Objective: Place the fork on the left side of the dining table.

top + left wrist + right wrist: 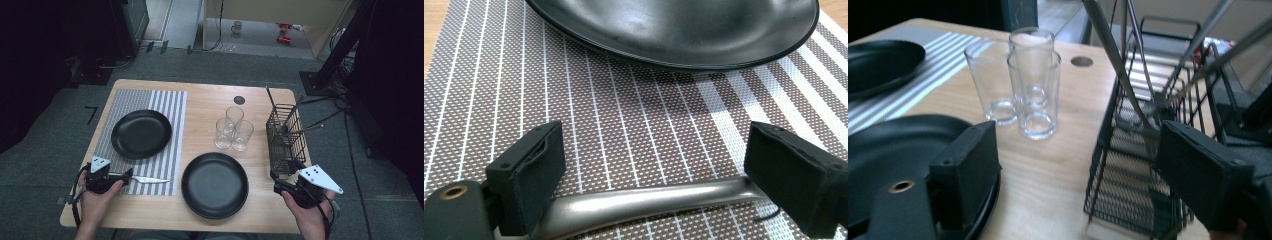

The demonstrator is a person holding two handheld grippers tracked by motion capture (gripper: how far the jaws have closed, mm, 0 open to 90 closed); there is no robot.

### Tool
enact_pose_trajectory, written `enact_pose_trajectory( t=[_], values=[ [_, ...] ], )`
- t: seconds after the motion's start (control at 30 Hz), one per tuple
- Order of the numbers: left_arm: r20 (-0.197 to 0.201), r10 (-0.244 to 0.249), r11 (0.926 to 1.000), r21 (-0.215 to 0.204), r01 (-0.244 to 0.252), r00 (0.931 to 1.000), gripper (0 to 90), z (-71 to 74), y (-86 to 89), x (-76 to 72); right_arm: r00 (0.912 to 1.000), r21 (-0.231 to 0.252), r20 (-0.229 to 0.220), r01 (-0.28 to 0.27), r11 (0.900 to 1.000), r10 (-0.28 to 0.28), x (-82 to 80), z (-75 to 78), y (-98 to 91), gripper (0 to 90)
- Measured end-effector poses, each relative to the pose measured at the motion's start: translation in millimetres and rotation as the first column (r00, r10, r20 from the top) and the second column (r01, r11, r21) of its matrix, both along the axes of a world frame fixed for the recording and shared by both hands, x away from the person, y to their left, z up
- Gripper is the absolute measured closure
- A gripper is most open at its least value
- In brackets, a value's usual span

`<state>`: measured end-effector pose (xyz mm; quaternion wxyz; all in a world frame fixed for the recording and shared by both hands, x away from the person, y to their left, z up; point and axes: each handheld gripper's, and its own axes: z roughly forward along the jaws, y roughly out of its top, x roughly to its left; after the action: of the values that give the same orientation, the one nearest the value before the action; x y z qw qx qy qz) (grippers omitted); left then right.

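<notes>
lower left of the frame, the left gripper [128, 176] hangs over the knife [644, 197] on the striped placemat [170, 150] — jaws apart around its handle, likely for placing. lower right, the right gripper [275, 179] idles, jaws apart, beside the wire basket [285, 137].

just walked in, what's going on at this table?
A person holds a gripper in each hand over a table being laid. The left gripper sits at a knife lying on the striped placemat below a black plate; its jaws are open either side of the handle. The right gripper is open, near the wire cutlery basket. A second plate and three glasses stand on bare wood.
</notes>
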<state>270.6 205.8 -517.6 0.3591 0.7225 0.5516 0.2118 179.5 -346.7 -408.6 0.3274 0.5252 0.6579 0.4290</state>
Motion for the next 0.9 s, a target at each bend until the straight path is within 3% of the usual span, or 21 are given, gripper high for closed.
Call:
enact_pose_trajectory(
  t=[0.2,0.47,0.9],
  values=[
    [0.0,0.0,1.0,0.001,0.0,1.0,10.0,0.0,-0.1,0.0,0.9997,0.0,0.02,-0.011,0.9999,0.011,10.5,8.5,4.1,23.8],
    [-0.001,-0.002,1.0,-0.004,0.002,1.0,10.0,0.0,0.3,0.1,0.9976,-0.014,0.049,-0.048,0.9988,0.048,32.2,22.7,22.7,32.3],
    [-0.005,-0.006,0.9999,-0.01,0.006,1.0,10.1,-0.2,0.7,0.5,0.9972,-0.021,0.075,0.003,0.9998,-0.002,65.6,24.9,30.7,46.7]
  ],
)
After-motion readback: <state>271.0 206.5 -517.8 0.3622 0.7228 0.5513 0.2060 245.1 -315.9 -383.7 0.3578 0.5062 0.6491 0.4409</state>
